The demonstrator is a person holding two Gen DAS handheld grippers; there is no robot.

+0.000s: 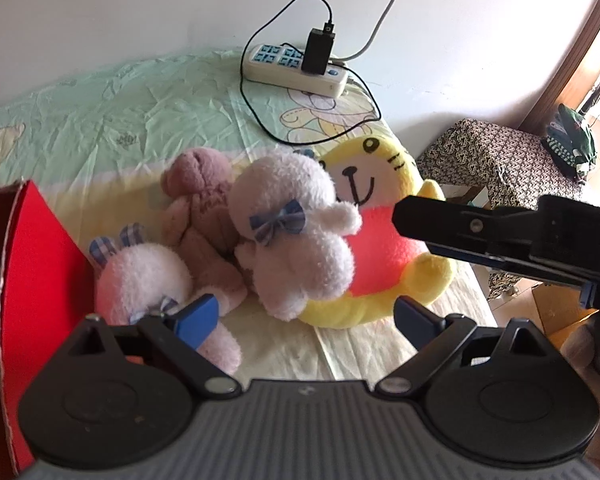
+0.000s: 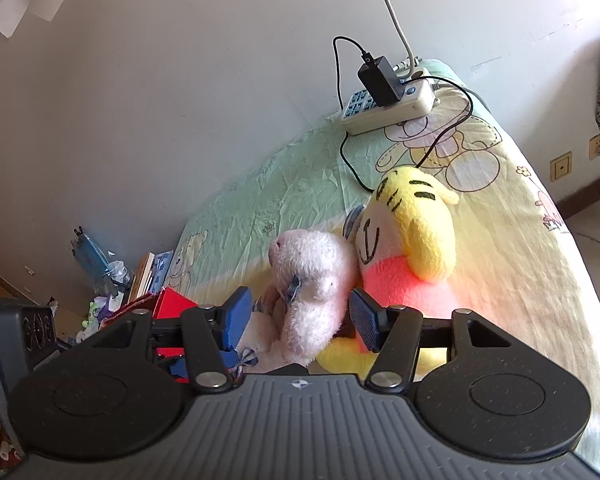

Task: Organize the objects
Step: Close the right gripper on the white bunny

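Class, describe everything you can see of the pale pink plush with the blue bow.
The pale pink plush is fluffy, with a blue checked bow on its side. It lies tilted on the cartoon-print bedsheet, leaning on the brown plush and against the yellow tiger plush. In the right wrist view it sits between the right gripper fingers; contact is unclear.
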